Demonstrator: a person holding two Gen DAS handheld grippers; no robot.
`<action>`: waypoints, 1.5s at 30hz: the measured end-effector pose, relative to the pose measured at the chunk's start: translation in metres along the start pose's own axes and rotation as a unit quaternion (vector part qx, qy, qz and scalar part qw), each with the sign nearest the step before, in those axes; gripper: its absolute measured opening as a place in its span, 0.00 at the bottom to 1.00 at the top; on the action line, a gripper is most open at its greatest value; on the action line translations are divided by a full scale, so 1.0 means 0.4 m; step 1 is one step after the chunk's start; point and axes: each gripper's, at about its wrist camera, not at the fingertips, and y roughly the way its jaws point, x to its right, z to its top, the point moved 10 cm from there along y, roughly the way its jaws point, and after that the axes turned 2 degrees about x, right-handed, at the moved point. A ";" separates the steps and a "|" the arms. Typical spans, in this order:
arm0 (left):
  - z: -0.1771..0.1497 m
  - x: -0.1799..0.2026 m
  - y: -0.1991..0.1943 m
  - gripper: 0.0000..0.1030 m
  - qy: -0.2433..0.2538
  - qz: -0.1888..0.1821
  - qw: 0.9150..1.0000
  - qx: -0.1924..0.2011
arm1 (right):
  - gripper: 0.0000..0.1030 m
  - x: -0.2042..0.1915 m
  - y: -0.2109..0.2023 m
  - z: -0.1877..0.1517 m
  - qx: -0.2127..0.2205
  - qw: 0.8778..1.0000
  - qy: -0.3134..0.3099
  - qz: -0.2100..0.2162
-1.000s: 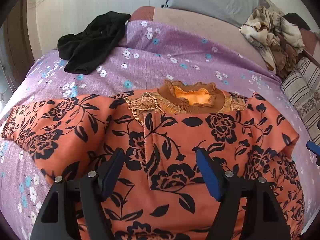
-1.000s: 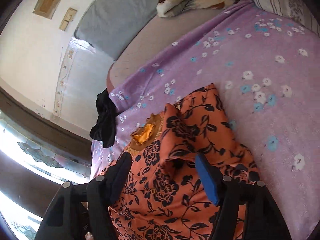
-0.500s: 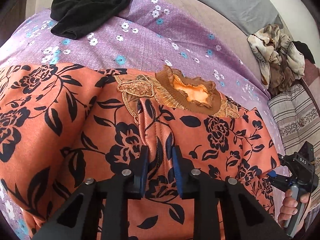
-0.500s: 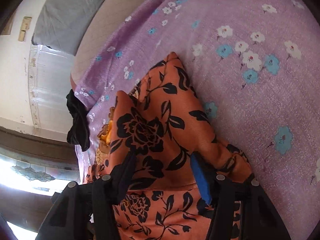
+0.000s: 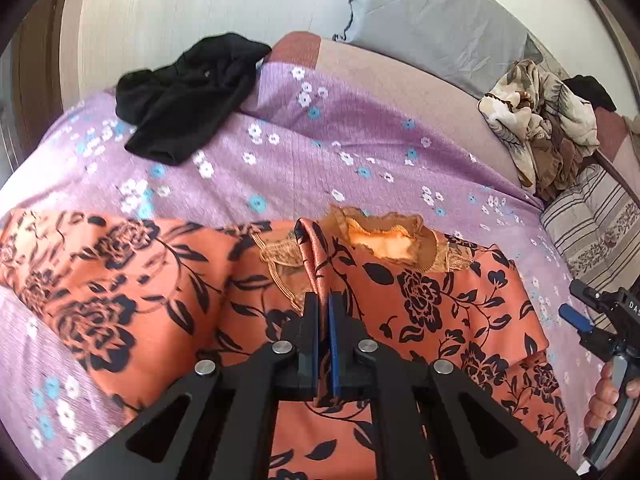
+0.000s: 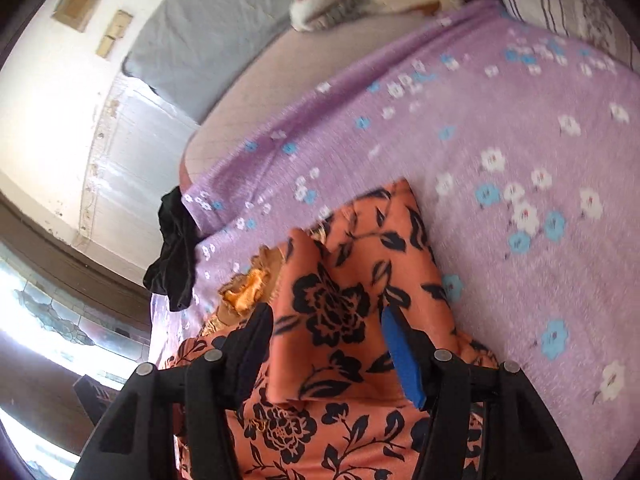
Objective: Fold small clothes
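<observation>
Left gripper (image 5: 323, 308) pinching a ridge of orange top (image 5: 432, 300); right gripper (image 6: 326, 344) spread, straddling raised sleeve fold (image 6: 340, 280).

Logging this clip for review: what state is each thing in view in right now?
Left claw: shut on a pinched ridge of the orange floral top.
Right claw: open, fabric between its fingers.
Orange floral top: spread on the bed, collar away from camera.
Black garment: crumpled, unfolded.
Beige patterned cloth: heaped.

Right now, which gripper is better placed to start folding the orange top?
Left. The left gripper is shut on a pinched ridge of the orange floral top; the right gripper hangs open over its sleeve.
</observation>
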 end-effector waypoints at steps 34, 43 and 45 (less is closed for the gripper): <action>-0.107 -0.691 -0.029 0.46 -0.501 -0.012 0.865 0.016 | 0.68 0.009 0.164 -0.163 -0.096 0.961 -0.198 -0.169; -0.105 -0.755 -0.041 0.37 -0.557 0.016 0.830 0.018 | 0.68 0.009 0.165 -0.163 -0.095 0.963 -0.191 -0.166; -0.127 -0.773 -0.076 0.38 -0.558 0.071 0.826 0.006 | 0.68 0.010 0.164 -0.162 -0.096 0.963 -0.190 -0.166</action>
